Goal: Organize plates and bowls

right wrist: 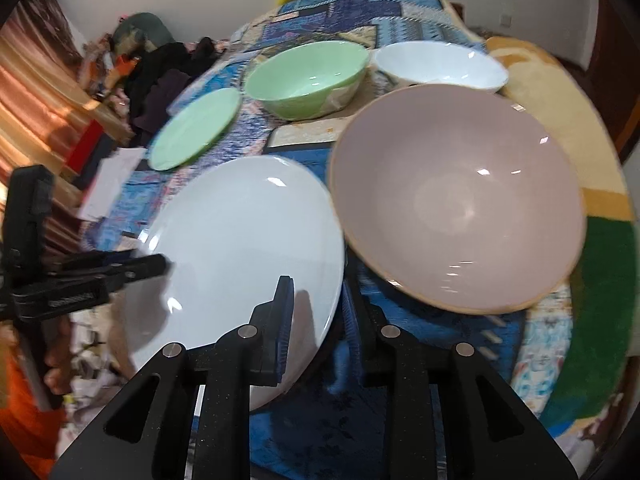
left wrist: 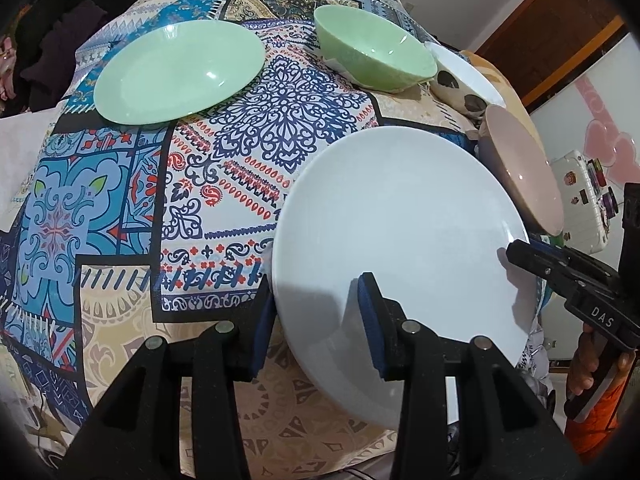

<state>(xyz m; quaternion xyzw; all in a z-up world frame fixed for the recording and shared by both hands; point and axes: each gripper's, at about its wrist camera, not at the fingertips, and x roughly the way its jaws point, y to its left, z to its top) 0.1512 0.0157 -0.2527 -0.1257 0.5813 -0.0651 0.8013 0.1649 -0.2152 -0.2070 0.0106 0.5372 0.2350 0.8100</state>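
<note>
A white plate (left wrist: 404,232) (right wrist: 240,240) is lifted and tilted over the patterned cloth (left wrist: 160,200). My left gripper (left wrist: 316,320) straddles its near-left rim, one pad above and one below. My right gripper (right wrist: 316,316) straddles its right rim the same way and shows in the left wrist view (left wrist: 516,248). A pink bowl (right wrist: 456,200) (left wrist: 524,172) sits right of the plate. A green plate (left wrist: 180,68) (right wrist: 196,132), a green bowl (left wrist: 372,48) (right wrist: 308,76) and a white bowl (right wrist: 440,64) (left wrist: 464,72) lie farther back.
Dark clothes (left wrist: 60,40) are piled at the far left edge of the bed. A yellow and green blanket (right wrist: 592,216) lies to the right. A white case with stickers (left wrist: 580,196) stands beyond the right edge.
</note>
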